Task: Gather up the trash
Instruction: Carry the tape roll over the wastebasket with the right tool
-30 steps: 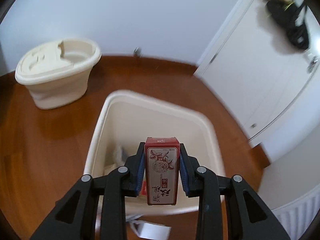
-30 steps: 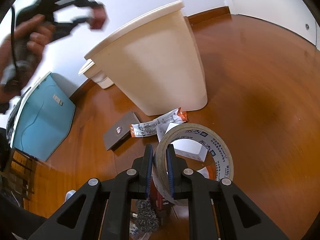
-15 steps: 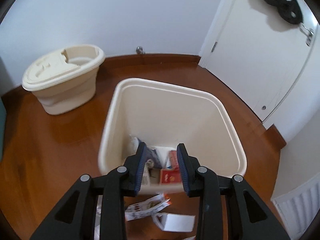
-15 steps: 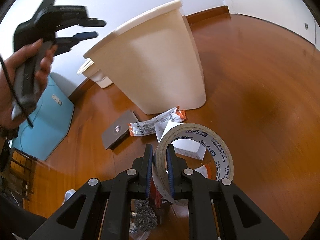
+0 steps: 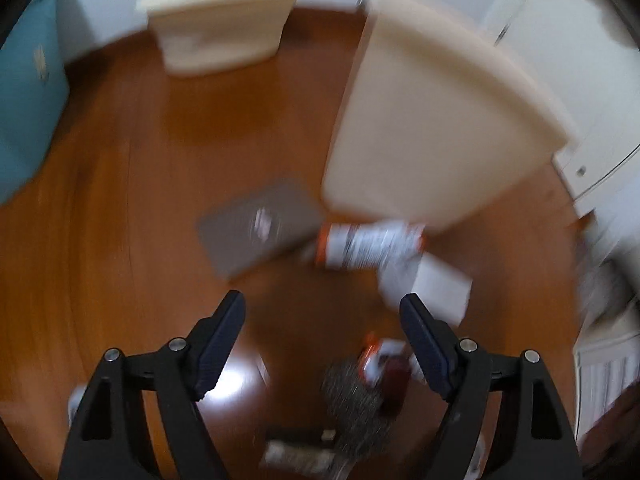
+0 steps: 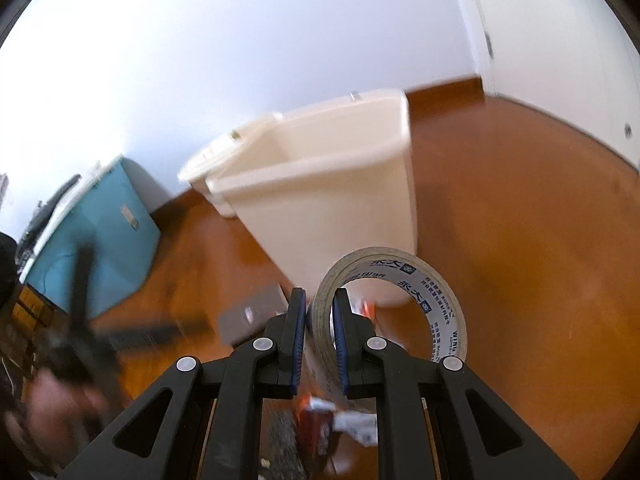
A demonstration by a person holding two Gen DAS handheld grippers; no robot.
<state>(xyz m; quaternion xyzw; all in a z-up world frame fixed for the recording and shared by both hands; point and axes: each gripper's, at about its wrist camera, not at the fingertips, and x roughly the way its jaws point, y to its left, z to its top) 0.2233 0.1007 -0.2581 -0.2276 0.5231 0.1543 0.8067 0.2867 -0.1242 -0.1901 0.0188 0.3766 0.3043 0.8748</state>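
Low in the frame, right tool (image 6: 319, 340) pinches the tape roll (image 6: 390, 304) – bring it over the bin (image 6: 320, 184) rim before release; left tool (image 5: 322, 336), empty, jaws opening above the wrapper (image 5: 370, 242) on the floor

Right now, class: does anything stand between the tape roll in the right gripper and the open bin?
Nothing visible does. The right gripper is shut on the tape roll, and the bin stands just beyond it, its open top unblocked.
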